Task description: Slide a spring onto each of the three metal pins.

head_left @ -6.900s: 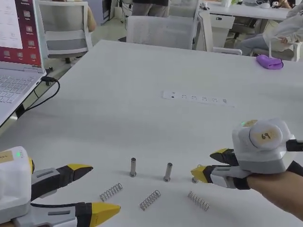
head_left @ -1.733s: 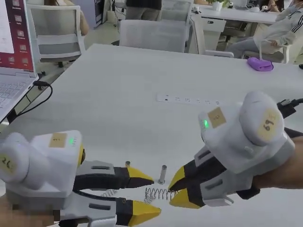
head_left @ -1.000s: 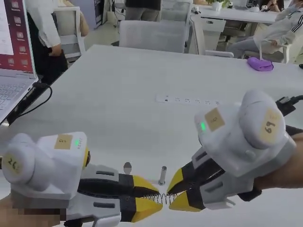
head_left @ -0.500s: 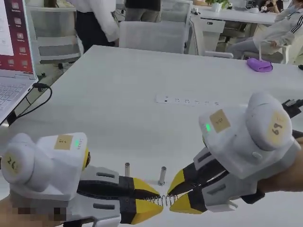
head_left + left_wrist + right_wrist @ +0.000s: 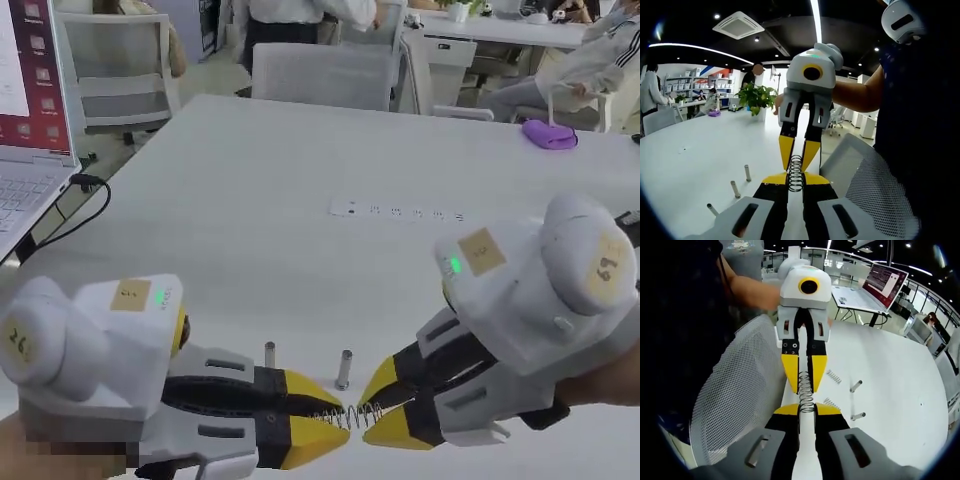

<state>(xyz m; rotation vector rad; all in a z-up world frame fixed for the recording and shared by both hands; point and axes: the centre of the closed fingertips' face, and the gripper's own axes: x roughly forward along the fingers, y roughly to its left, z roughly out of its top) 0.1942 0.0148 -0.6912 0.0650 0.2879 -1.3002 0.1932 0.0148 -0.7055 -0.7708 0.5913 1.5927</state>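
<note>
A thin metal spring (image 5: 352, 414) hangs lengthwise in the air between my two grippers, above the table's near edge. The left gripper (image 5: 322, 428) is shut on its left end and the right gripper (image 5: 386, 405) is shut on its right end. The left gripper view has the spring (image 5: 796, 172) running from my own tips (image 5: 796, 179) to the right gripper (image 5: 798, 151) facing me. The right gripper view shows the spring (image 5: 805, 387) the same way, between my own tips (image 5: 806, 410) and the left gripper (image 5: 804, 366). Two upright metal pins (image 5: 269, 353) (image 5: 344, 368) stand just behind; three pins (image 5: 735, 189) show on the tabletop.
Two loose springs (image 5: 834, 376) (image 5: 829, 402) lie near the pins (image 5: 856, 386). An open laptop (image 5: 30, 100) with its cable (image 5: 75, 210) sits at the far left, a white power strip (image 5: 400, 212) mid-table, a purple object (image 5: 548, 135) far right. A mesh chair (image 5: 875, 185) stands beside the table.
Both grippers, earlier open by the springs lying on the table, have come together and now hold one lifted spring. Over the last second the right gripper drifted slightly right and the spring stretched a little.
</note>
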